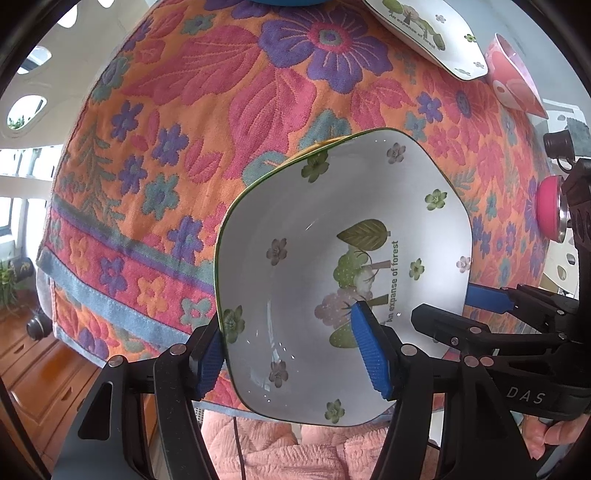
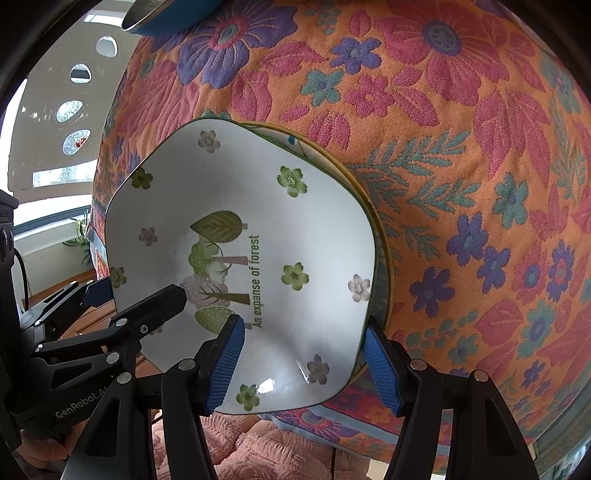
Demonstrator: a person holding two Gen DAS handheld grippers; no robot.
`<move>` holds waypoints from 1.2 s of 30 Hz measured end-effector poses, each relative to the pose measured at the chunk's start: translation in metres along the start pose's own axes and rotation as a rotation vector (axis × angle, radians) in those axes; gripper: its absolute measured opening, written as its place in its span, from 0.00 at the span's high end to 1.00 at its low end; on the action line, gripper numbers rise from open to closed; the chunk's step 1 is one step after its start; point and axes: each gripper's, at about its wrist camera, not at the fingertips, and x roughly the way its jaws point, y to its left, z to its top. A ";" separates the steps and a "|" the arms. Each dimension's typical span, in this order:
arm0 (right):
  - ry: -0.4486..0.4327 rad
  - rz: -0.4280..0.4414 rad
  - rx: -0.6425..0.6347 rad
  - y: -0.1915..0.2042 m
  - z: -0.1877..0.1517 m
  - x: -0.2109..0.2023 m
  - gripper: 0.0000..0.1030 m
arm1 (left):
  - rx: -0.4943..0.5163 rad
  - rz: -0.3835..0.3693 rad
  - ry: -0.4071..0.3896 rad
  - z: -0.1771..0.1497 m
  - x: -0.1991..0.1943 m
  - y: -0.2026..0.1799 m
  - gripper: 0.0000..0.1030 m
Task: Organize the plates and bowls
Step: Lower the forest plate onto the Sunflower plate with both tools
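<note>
Covering the table is a floral orange cloth (image 1: 229,110), with wooden flooring and bright windows beyond its edge. Far back sit a matching forest plate (image 1: 428,33), a pink cup (image 1: 513,74) and a blue bowl (image 2: 173,18). At the near edge the forest plate (image 1: 332,258) rests on a yellow-rimmed plate (image 2: 380,236); the left gripper (image 1: 291,354) and right gripper (image 2: 303,365) each straddle its rim, jaws partly open.

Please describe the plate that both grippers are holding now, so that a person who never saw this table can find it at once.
On the orange floral tablecloth, look at the near edge, where the left gripper and right gripper each straddle a rim of the white squarish ceramic plate with green flowers and a forest picture. A similar plate lies at the far side, but only this one sits on a yellow-rimmed plate.
</note>
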 end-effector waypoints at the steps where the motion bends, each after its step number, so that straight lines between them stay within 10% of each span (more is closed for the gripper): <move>1: -0.001 0.000 0.001 0.000 0.000 0.000 0.39 | 0.001 0.002 0.000 -0.001 0.001 -0.001 0.41; 36: -0.170 0.075 -0.033 -0.024 -0.017 -0.082 0.39 | -0.073 -0.017 -0.092 0.008 -0.043 -0.009 0.40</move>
